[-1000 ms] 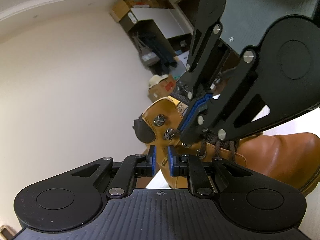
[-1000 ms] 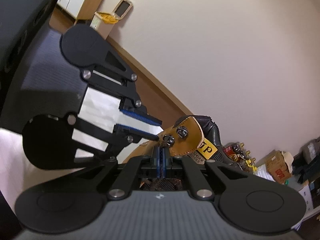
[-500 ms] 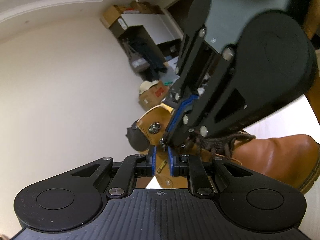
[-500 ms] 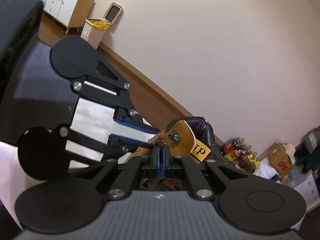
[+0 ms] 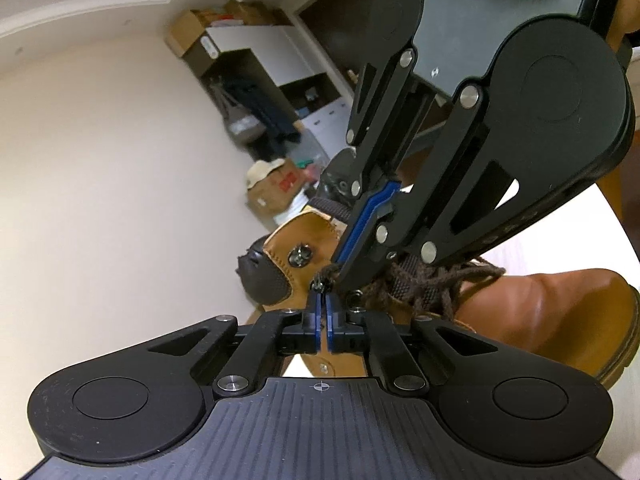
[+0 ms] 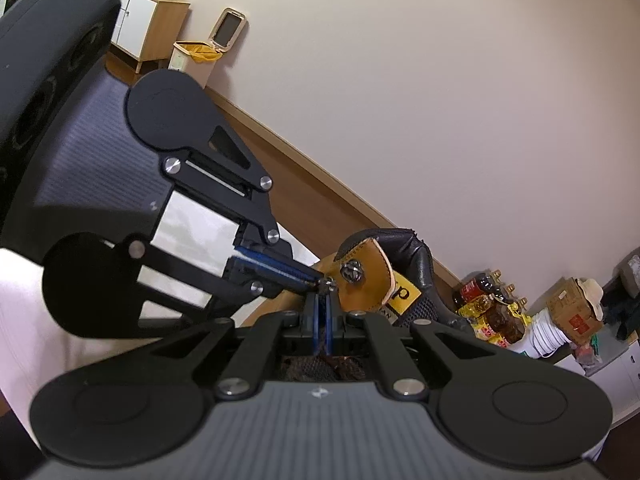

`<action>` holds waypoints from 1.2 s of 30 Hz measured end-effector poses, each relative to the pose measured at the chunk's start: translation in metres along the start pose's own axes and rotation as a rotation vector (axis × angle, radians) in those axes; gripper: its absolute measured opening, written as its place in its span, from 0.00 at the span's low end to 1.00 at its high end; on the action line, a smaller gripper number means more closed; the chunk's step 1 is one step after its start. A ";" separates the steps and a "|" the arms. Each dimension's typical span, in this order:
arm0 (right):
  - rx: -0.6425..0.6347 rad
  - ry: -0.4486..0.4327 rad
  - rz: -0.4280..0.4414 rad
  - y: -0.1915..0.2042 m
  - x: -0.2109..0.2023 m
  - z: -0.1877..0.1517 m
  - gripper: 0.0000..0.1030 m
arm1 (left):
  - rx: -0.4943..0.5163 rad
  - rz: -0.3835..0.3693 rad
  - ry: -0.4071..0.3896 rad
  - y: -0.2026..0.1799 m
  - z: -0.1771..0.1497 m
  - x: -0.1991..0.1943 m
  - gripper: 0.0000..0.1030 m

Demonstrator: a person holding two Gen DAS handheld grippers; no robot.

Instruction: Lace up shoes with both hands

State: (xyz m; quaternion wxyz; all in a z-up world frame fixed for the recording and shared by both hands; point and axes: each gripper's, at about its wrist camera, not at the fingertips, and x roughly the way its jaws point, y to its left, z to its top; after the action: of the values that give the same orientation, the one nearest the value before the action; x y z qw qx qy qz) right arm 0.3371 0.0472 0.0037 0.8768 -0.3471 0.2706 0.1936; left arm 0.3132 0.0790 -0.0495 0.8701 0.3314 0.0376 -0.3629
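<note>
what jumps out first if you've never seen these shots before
The tan boot fills the lower right of the left wrist view, brown laces tangled over its tongue. Right above it, the left gripper and right gripper meet tip to tip at a metal lace hook, both nearly shut.

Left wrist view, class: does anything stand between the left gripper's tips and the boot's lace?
Nothing visible does. The left gripper has its tips already at the brown lace beside the boot's lace hook; the right gripper meets it there from above.
</note>
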 end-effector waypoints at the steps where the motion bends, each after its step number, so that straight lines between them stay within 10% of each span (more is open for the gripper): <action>1: -0.004 -0.004 -0.005 0.002 -0.002 0.000 0.04 | -0.004 0.004 0.001 0.000 0.000 0.000 0.02; 22: 0.068 -0.150 0.011 -0.006 -0.027 -0.008 0.10 | -0.114 0.061 0.173 -0.007 -0.039 -0.014 0.01; 27: 0.154 -0.185 -0.049 -0.038 -0.040 -0.042 0.12 | -0.145 0.097 0.117 0.000 -0.031 -0.021 0.19; 36: 0.239 -0.146 -0.102 -0.091 -0.051 -0.093 0.12 | -0.045 0.054 0.114 0.006 0.002 0.001 0.17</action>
State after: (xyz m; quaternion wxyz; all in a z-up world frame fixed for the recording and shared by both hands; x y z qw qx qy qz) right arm 0.3137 -0.0885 0.0238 0.9380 -0.2384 0.2094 0.1399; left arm 0.3178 0.0800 -0.0453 0.8833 0.3327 0.0860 -0.3188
